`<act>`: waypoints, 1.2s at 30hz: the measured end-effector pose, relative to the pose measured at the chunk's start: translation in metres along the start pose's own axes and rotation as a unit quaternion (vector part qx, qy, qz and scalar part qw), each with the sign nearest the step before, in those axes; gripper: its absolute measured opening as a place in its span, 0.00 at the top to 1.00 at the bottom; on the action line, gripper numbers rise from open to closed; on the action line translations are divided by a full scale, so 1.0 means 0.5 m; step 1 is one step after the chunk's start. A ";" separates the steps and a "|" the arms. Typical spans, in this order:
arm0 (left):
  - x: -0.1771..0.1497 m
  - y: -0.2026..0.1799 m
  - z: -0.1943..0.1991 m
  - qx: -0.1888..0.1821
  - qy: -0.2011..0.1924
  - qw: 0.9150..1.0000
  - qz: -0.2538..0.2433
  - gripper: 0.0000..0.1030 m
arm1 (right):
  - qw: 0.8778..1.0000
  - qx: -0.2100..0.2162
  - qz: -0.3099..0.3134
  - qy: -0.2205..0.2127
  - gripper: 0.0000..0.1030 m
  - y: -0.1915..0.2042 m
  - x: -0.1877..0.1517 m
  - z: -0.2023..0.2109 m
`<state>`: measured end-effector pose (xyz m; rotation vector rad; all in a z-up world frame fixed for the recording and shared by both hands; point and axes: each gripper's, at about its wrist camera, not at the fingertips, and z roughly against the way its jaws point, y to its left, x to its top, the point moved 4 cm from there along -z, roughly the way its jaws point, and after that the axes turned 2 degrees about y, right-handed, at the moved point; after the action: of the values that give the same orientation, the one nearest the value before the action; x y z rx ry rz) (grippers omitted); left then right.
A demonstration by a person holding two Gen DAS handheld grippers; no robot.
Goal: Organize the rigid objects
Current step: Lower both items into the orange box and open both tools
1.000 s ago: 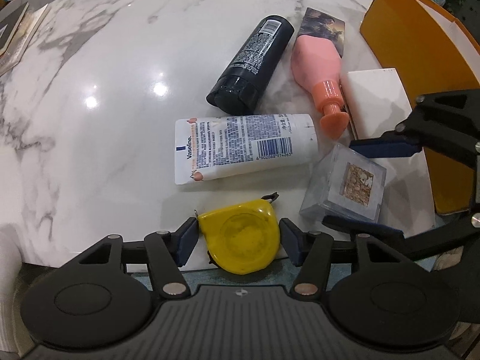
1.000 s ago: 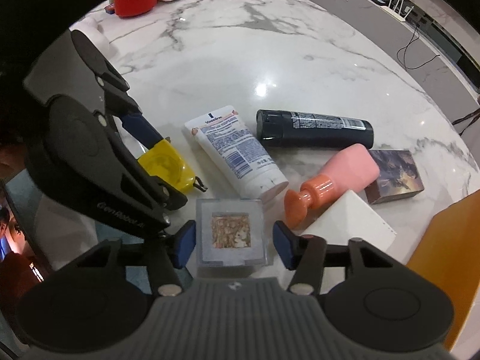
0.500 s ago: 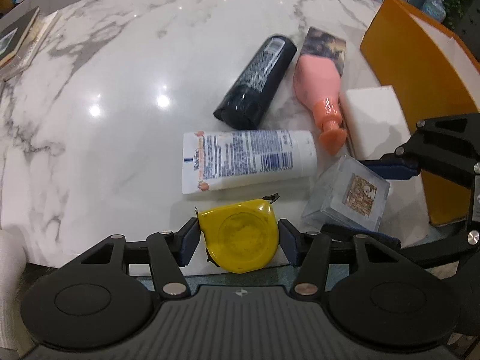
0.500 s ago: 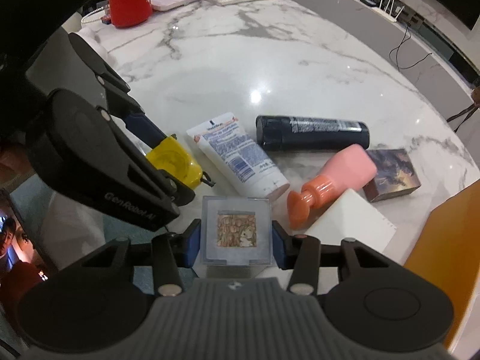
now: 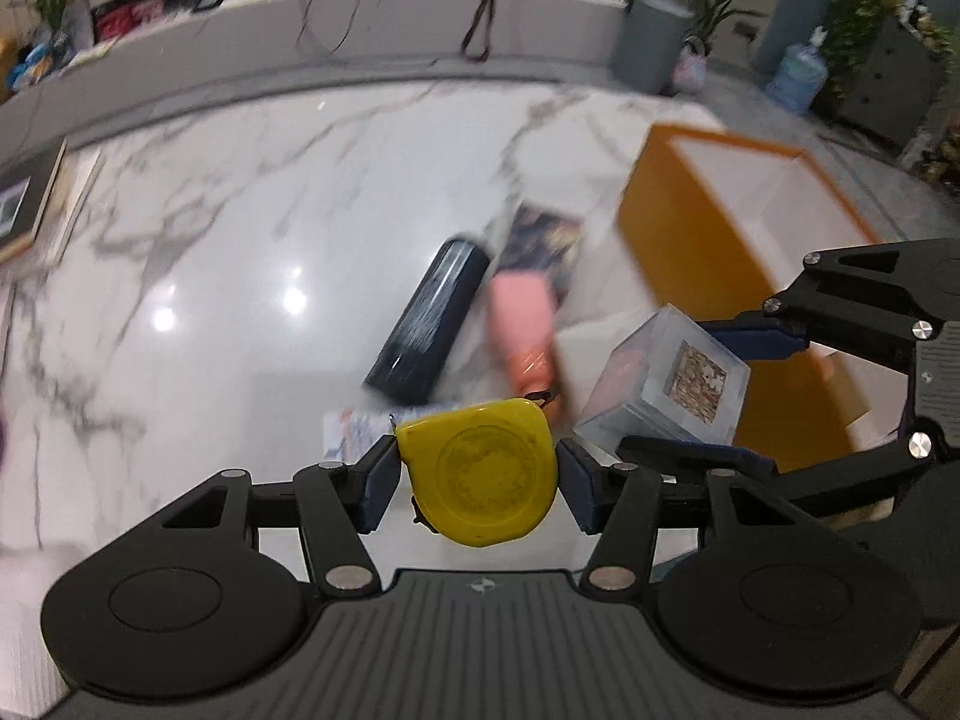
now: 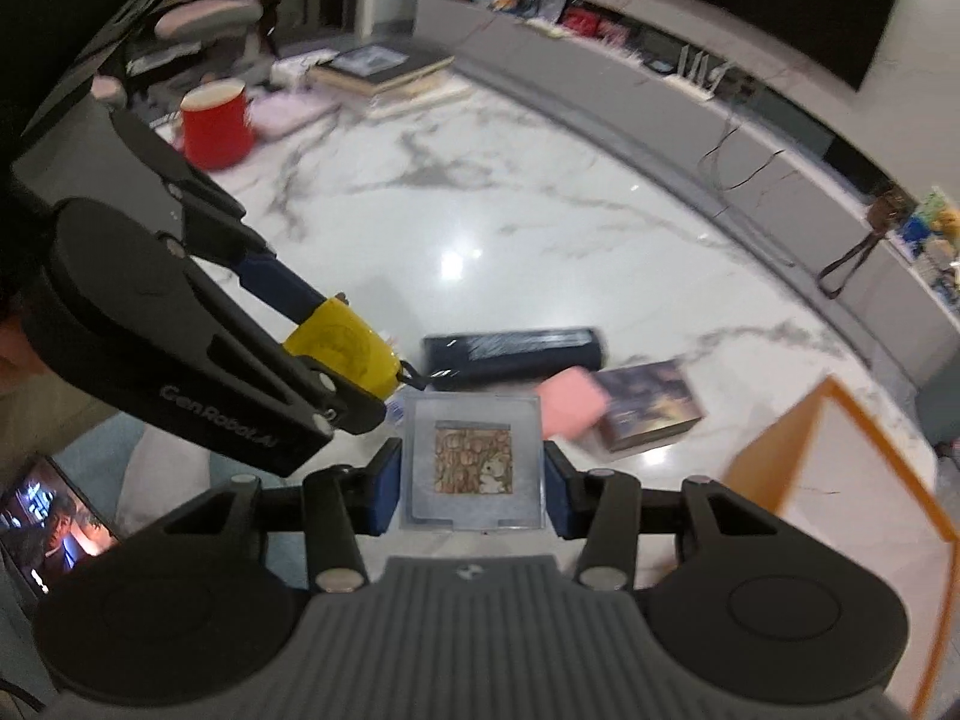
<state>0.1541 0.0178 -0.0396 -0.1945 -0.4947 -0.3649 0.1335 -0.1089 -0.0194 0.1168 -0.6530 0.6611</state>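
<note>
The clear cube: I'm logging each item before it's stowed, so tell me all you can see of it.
The clear cube looks like transparent plastic or acrylic, with a small square brown patterned picture set in the face toward the camera. It is gripped between the right gripper's blue fingers, one on each side, above the table. From the left wrist it appears tilted, beside the orange box.

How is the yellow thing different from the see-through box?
The yellow tape measure is rounded and solid-coloured; the clear box is square, and you can see a brown picture inside. The tape measure sits between the left gripper's fingers; the box sits between the right gripper's. Both are small, hard, and gripped from two sides above the marble table.
</note>
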 end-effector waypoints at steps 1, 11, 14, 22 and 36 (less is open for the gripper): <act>0.008 -0.012 0.008 -0.004 -0.008 1.000 -0.008 0.37 | 1.000 -0.005 -0.004 -0.005 0.54 -0.010 0.001 0.014; 0.104 -0.185 0.048 -0.036 -0.071 0.986 -0.144 0.37 | 0.993 -0.074 -0.081 -0.031 0.54 -0.160 -0.055 0.141; 0.124 -0.260 0.039 -0.041 -0.081 0.972 -0.218 0.37 | 0.988 -0.098 -0.118 -0.026 0.54 -0.220 -0.091 0.163; 0.157 -0.404 -0.058 -0.041 -0.060 0.936 -0.345 0.37 | 0.970 -0.112 -0.214 0.002 0.54 -0.324 -0.194 0.146; 0.177 -0.432 -0.233 -0.013 0.017 0.898 -0.439 0.37 | 0.942 -0.084 -0.322 0.037 0.54 -0.410 -0.271 0.019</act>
<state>0.1926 -0.2379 -0.0761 0.0254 -0.5244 -1.2604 0.1711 -0.3460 -0.0721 0.1359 -0.5513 -0.0229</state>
